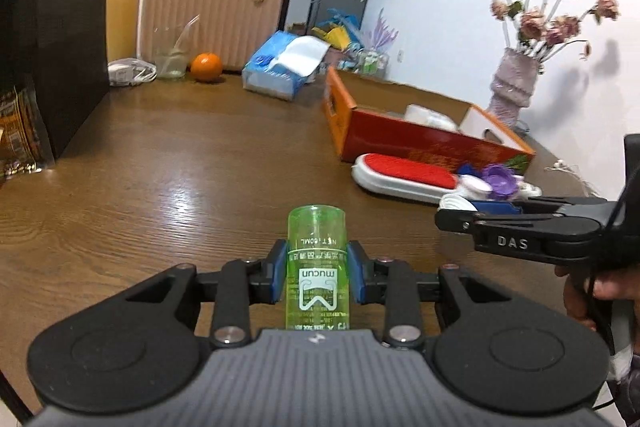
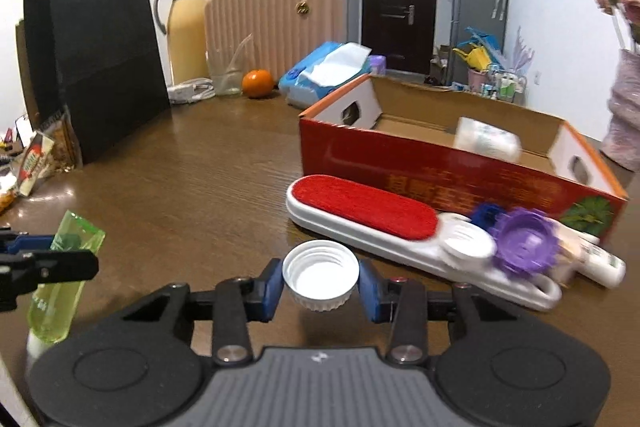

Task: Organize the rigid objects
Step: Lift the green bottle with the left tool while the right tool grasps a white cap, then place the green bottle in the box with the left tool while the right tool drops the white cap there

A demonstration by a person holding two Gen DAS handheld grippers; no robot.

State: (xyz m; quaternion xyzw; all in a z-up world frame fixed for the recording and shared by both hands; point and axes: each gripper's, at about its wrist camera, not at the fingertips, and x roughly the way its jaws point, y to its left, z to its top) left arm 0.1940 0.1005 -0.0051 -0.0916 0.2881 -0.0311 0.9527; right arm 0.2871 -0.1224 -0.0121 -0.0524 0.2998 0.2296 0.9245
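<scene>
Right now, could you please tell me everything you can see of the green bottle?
The green bottle is a small cylinder of clear green plastic, with white print and a white logo on its side. In the right wrist view a white end shows at its bottom. The left hand-held gripper is shut on it, its blue pads pressing both sides, and holds it tilted above the wooden table, apart from the other items.

White walls, dark door (image 2: 397,17), grey cabinet (image 2: 476,11), glossy brown wooden table (image 1: 168,179).
</scene>
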